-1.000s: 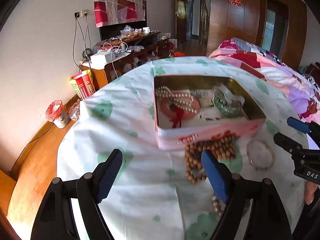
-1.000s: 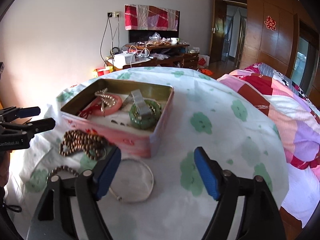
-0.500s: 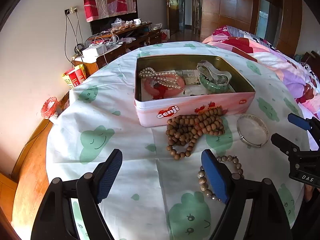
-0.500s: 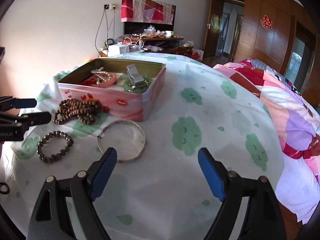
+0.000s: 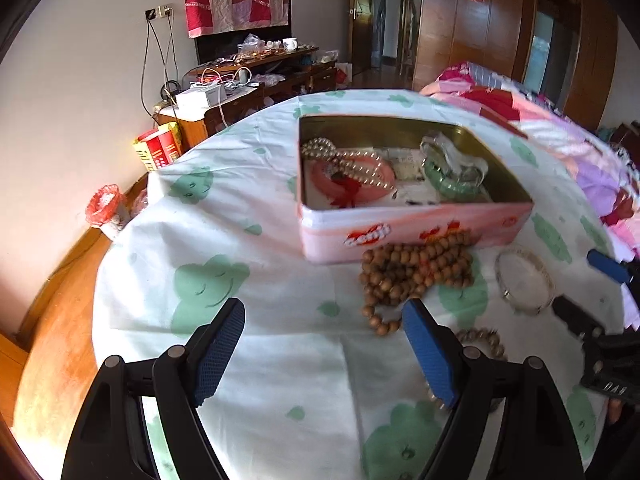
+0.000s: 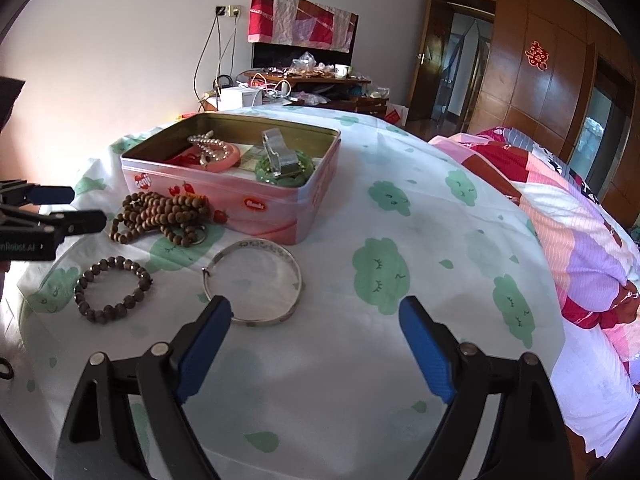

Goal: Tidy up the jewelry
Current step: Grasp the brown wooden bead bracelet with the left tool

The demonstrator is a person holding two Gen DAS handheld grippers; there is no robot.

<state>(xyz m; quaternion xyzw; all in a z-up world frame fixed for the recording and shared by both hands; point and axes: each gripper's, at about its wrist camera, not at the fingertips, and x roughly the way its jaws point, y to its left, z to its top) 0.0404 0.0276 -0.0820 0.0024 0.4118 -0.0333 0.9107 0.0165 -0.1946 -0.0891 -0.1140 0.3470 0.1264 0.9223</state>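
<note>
An open pink tin (image 5: 416, 226) (image 6: 224, 196) stands on the clothed round table. It holds a pearl strand (image 5: 344, 160), a pink bangle (image 6: 224, 158) and a green bangle (image 5: 452, 184) (image 6: 288, 170). In front of the tin lie a long wooden bead string (image 5: 412, 276) (image 6: 164, 218), a silver bangle (image 5: 524, 284) (image 6: 256, 280) and a dark bead bracelet (image 6: 112, 294) (image 5: 484, 342). My left gripper (image 5: 324, 348) is open and empty, just before the wooden beads. My right gripper (image 6: 316, 344) is open and empty, its left finger at the silver bangle's near rim.
The tablecloth (image 6: 400, 240) is white with green clouds. A bed with a pink quilt (image 6: 580, 232) lies to the right. A cluttered cabinet (image 5: 248, 84) stands by the far wall. A red bag (image 5: 106, 210) sits on the floor at left.
The left gripper has moved closer to the tin, so the dark bracelet is now partly behind its right finger. The right gripper has shifted left and forward to the silver bangle. Both stay open.
</note>
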